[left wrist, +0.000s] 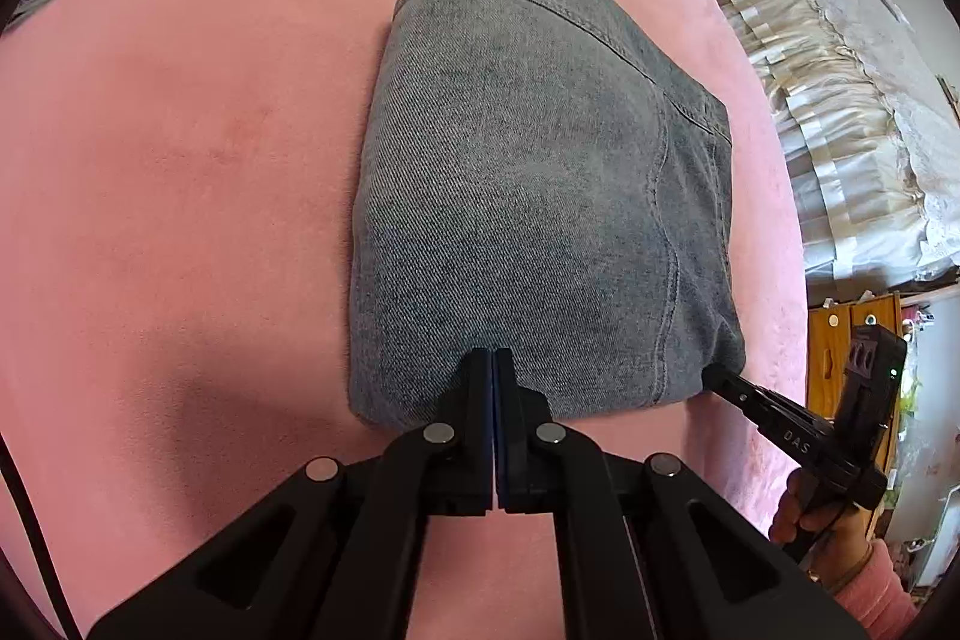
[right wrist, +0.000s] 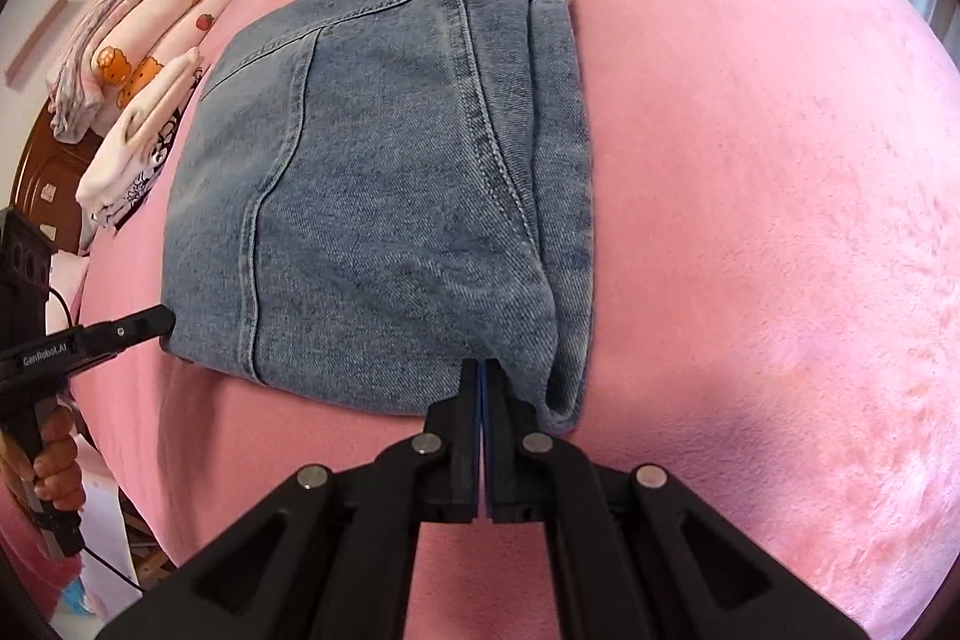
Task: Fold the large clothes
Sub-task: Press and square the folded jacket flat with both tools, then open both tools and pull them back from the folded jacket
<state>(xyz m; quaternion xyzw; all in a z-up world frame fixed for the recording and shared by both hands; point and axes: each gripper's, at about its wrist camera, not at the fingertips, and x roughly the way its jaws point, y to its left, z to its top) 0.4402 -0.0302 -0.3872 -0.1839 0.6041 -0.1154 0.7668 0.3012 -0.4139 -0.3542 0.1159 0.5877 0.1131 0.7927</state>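
Observation:
A pair of faded blue jeans [left wrist: 528,196] lies folded into a compact stack on the pink bed cover [left wrist: 180,190]; it also shows in the right wrist view [right wrist: 384,196]. My left gripper [left wrist: 493,358] is shut, its tips at the near edge of the stack; whether it pinches denim is unclear. My right gripper [right wrist: 481,367] is shut at the near right corner of the stack. In the left wrist view the right gripper [left wrist: 717,376] touches the stack's right corner. In the right wrist view the left gripper [right wrist: 162,319] touches the left corner.
Folded pink and patterned clothes [right wrist: 132,58] are piled at the bed's far left edge. A cream ruffled cover [left wrist: 840,112] and wooden furniture [left wrist: 852,346] stand beyond the bed's right side. Pink cover [right wrist: 750,190] spreads wide to the right of the jeans.

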